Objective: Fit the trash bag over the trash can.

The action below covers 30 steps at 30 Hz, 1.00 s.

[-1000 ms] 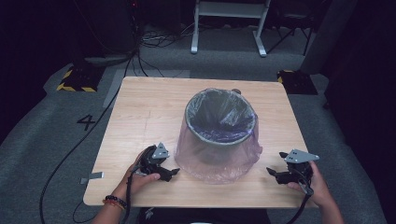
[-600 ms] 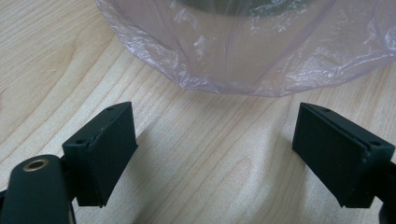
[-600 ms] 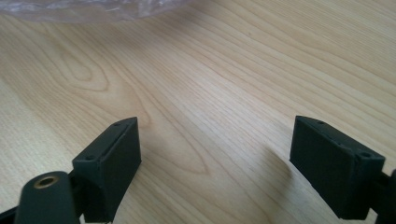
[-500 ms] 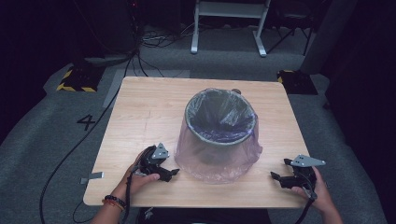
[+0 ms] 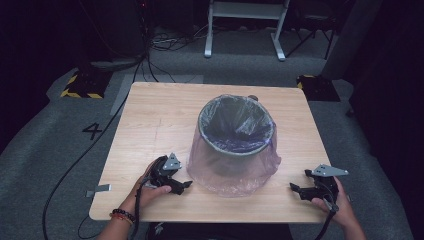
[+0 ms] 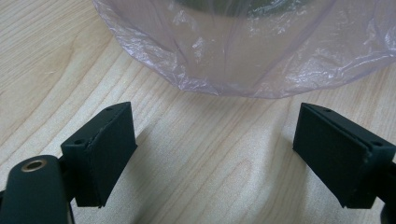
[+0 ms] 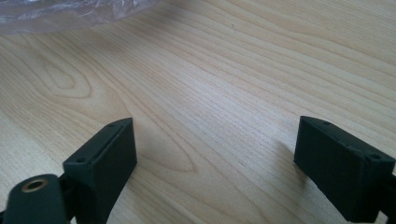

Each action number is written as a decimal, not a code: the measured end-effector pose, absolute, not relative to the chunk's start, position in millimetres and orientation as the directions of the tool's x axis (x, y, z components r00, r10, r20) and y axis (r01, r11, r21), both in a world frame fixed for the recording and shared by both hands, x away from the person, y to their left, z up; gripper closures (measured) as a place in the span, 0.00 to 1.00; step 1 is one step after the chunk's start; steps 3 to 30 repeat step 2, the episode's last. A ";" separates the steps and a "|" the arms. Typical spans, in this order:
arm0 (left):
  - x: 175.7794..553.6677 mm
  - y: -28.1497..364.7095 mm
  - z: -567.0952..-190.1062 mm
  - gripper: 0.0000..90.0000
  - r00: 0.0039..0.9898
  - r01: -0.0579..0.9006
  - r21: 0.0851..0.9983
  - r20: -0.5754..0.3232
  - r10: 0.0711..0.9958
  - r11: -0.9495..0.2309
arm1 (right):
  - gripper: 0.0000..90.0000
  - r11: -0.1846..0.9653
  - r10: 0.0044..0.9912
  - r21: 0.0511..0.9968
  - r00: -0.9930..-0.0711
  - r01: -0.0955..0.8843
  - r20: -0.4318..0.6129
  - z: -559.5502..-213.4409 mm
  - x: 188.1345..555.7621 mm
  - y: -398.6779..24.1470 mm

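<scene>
A dark bin (image 5: 235,127) lined with a thin clear-purple plastic bag (image 5: 234,167) stands in the middle of the wooden table (image 5: 155,120); the bag drapes down over the outside to the tabletop. My left gripper (image 5: 186,185) rests on the table just left of the bag's hem, jaws open and empty, and the bag (image 6: 243,51) lies just ahead of the jaws in the left gripper view. My right gripper (image 5: 294,189) rests near the front right corner, open and empty, with a scrap of the bag (image 7: 70,11) at the top left of its own view.
Grey carpet surrounds the table, with a taped number four (image 5: 93,131) at the left, cables (image 5: 150,55) and a white stand (image 5: 245,25) behind. A strip of tape (image 5: 98,190) lies on the floor by the front left corner.
The right hand has sunk and drawn back toward the table's front right corner, away from the bag. The left hand and bin have stayed put.
</scene>
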<state>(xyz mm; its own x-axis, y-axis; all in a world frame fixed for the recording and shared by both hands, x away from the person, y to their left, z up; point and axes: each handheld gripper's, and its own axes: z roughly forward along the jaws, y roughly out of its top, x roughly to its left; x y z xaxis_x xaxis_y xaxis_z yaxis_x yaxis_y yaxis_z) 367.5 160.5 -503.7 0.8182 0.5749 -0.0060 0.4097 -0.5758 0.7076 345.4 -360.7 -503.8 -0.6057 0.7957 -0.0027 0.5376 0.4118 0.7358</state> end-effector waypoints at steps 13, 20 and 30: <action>367.5 160.5 -503.7 0.14 0.818 0.410 0.707 -0.006 0.575 -0.576 | 0.14 0.414 0.794 0.735 -0.607 0.537 -0.004 -503.8 346.1 -360.6; 367.5 160.5 -503.7 0.14 0.818 0.410 0.707 -0.006 0.575 -0.576 | 0.14 0.414 0.794 0.735 -0.607 0.537 -0.004 -503.8 346.1 -360.6; 367.5 160.5 -503.7 0.14 0.818 0.410 0.707 -0.006 0.575 -0.576 | 0.14 0.414 0.794 0.735 -0.607 0.537 -0.004 -503.8 346.1 -360.6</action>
